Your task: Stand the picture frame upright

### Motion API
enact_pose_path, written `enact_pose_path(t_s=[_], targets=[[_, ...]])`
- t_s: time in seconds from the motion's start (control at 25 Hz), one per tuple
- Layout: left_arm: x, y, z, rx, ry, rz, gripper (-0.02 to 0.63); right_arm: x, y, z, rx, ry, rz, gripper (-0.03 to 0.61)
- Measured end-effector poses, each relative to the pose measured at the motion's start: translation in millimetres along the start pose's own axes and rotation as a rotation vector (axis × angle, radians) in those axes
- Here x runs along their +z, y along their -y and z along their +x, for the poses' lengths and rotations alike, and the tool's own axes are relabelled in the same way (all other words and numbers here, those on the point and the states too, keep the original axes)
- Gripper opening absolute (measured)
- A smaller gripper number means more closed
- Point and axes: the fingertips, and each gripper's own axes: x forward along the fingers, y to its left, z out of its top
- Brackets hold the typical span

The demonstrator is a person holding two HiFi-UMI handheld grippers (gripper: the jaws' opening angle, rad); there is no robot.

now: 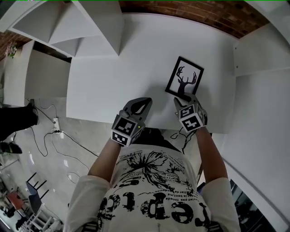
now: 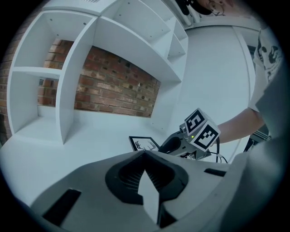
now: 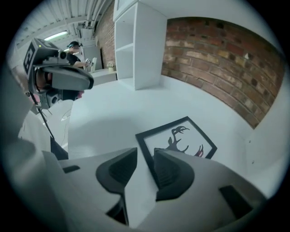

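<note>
A black picture frame [image 1: 184,77] with a deer silhouette lies flat on the white table [image 1: 113,68], to the right of the middle. My right gripper [image 1: 183,100] hovers at the frame's near edge. In the right gripper view its jaws [image 3: 145,154] stand apart, and the frame [image 3: 181,136] shows its left rail through the gap; the pads do not press on it. My left gripper [image 1: 141,106] is to the left of the frame, near the table's front edge. It [image 2: 145,156] is shut with nothing in it. The left gripper view shows the frame [image 2: 144,143] beyond it.
White shelving [image 1: 86,22] stands at the table's far left, and a white side panel [image 1: 258,54] rises at the right. A brick wall [image 1: 204,13] backs the table. Cables [image 1: 54,131] lie on the floor at the left, below the table's front edge.
</note>
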Motion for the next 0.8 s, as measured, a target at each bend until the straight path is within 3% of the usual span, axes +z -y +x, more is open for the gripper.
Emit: enact_pose_path(t_s=[0.28, 0.8], targets=[[-12.4, -16.6, 1.8, -0.021, -0.054, -0.008, 0.015, -7.8, 1.5, 33.2, 0.045, -0.152, -0.215, 0.129], [-15.9, -27.9, -1.9, -0.048, -0.078, -0.046, 0.015, -11.6, -3.4, 37.5, 0.088, -0.292, -0.387, 0.077]])
